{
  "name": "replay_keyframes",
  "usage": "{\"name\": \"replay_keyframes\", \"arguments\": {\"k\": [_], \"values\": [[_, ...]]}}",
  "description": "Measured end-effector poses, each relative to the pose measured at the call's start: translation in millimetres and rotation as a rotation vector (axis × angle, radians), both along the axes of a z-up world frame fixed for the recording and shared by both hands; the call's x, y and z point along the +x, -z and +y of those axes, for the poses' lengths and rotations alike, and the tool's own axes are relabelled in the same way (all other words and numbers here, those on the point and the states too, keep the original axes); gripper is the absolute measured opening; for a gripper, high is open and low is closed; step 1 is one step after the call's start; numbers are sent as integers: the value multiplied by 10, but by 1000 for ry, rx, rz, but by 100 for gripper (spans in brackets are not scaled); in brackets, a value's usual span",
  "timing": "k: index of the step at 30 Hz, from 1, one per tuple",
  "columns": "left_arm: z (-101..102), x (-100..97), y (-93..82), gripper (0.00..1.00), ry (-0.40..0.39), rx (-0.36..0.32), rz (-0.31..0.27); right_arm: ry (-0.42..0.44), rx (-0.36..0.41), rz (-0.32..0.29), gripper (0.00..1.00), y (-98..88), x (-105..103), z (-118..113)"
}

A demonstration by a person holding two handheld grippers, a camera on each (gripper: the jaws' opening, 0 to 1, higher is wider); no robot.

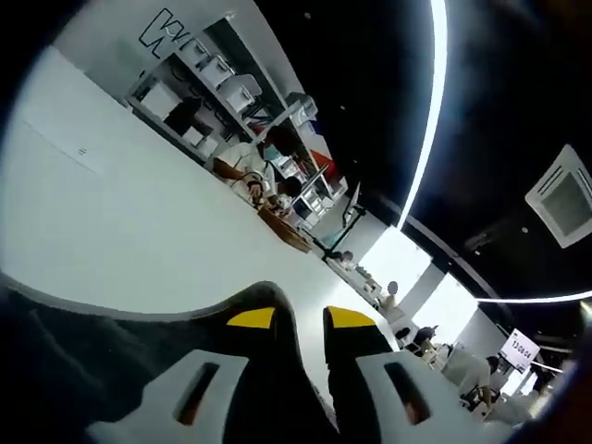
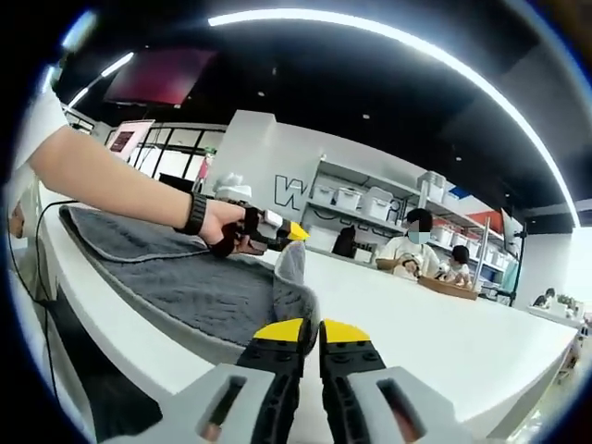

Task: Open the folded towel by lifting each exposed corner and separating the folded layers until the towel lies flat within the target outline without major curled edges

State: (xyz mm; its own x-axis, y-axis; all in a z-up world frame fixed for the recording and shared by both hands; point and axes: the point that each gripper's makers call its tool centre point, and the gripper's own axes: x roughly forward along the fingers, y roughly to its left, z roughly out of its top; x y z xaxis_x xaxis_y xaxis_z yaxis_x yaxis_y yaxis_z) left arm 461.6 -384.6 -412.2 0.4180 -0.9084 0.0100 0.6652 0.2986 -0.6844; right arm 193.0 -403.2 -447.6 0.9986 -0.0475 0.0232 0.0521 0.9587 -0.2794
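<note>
Yellow-tipped fingers [image 1: 301, 319] of the left gripper [image 1: 301, 324] rise from the near edge of the left gripper view. They stand close together with a narrow gap and nothing visible between the tips. A dark grey towel [image 1: 111, 356] lies at the near left, its pale edge curving against the white bench [image 1: 139, 222]. Beyond the bench, shelving [image 1: 217, 79] holds white storage boxes, and a seated person [image 1: 254, 166] works at the far side. A bright light strip [image 1: 427, 111] crosses the dark ceiling.

In the right gripper view, the right gripper [image 2: 310, 333] shows its yellow tips together, clamped on a raised fold of the towel [image 2: 185, 277]. The fold stands up just beyond the tips. The rest of the towel lies spread on the bench [image 2: 435, 319] toward the left. Farther left, the person's hand [image 2: 222, 227], with a dark wristband on the forearm, holds the left gripper [image 2: 289, 234] above the towel's far edge; whether those tips grip cloth cannot be determined in this view. Seated people [image 2: 412, 252] and shelving [image 2: 370, 208] occupy the far right background.
</note>
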Motion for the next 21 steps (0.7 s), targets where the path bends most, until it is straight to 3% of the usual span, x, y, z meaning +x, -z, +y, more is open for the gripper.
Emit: {"name": "replay_keyframes", "arguments": {"k": [3, 7, 11, 14, 18, 21], "values": [[-22, -6, 3, 29, 2, 5, -11, 13, -21, 2, 7, 3, 1, -20], [-72, -42, -50, 38, 20, -35, -21, 59, -34, 6, 23, 8, -2, -113], [-116, -72, -46, 47, 33, -44, -26, 48, 6, 6, 23, 10, 18, -106], [-146, -98, -92, 56, 42, -78, -52, 39, -19, 11, 27, 6, 54, -52], [-182, -136, -56, 64, 53, -46, -86, 25, -15, 37, 34, 50, 117, -10], [-205, -170, -69, 69, 70, -63, -86, 35, -24, 45, 36, 46, 162, -21]]}}
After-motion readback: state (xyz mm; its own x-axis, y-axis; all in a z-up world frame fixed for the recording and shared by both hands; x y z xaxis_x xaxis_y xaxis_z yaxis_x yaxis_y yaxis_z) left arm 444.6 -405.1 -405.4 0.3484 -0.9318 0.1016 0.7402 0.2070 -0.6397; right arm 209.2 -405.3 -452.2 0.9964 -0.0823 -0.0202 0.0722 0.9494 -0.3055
